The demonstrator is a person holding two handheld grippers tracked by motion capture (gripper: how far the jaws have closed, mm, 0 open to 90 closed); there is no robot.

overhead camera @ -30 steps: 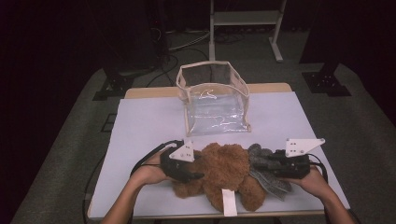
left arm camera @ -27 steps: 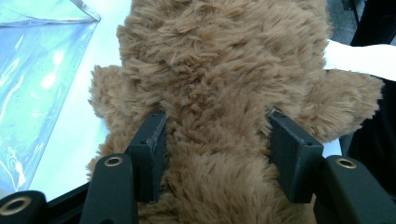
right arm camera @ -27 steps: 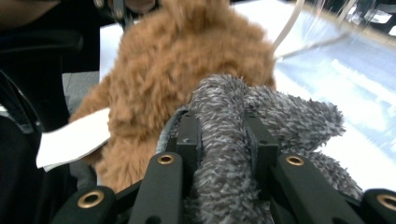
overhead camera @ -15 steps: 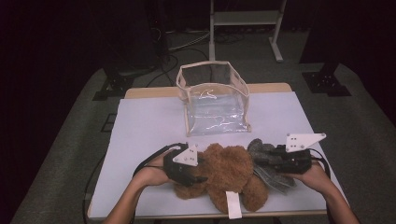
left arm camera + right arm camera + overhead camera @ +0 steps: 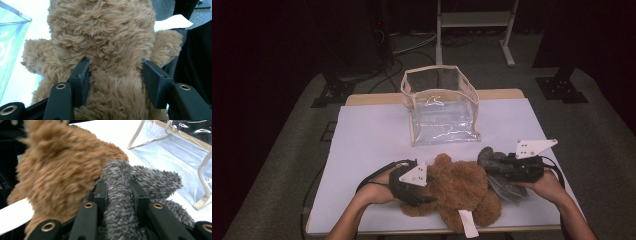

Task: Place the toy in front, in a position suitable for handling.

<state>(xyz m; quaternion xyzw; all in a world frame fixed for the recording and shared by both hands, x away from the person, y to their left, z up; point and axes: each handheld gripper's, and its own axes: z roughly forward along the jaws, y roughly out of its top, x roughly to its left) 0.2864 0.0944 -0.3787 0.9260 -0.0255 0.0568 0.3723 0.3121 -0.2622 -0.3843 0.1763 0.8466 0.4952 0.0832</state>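
Brown plush bear [image 5: 462, 192] at table's [image 5: 372, 135] near edge, clamped between 2 claws.

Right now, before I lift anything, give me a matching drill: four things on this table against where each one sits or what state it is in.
Things:
1. brown plush bear
2. grey fuzzy cloth
3. clear bag
4. white tag

States:
A. stands open and unheld at the middle of the table
B. pinched in the right gripper
C. squeezed between the jaws of the left gripper
D. sticks out of the bear at the near table edge

Pairs: 1-C, 2-B, 3-A, 4-D
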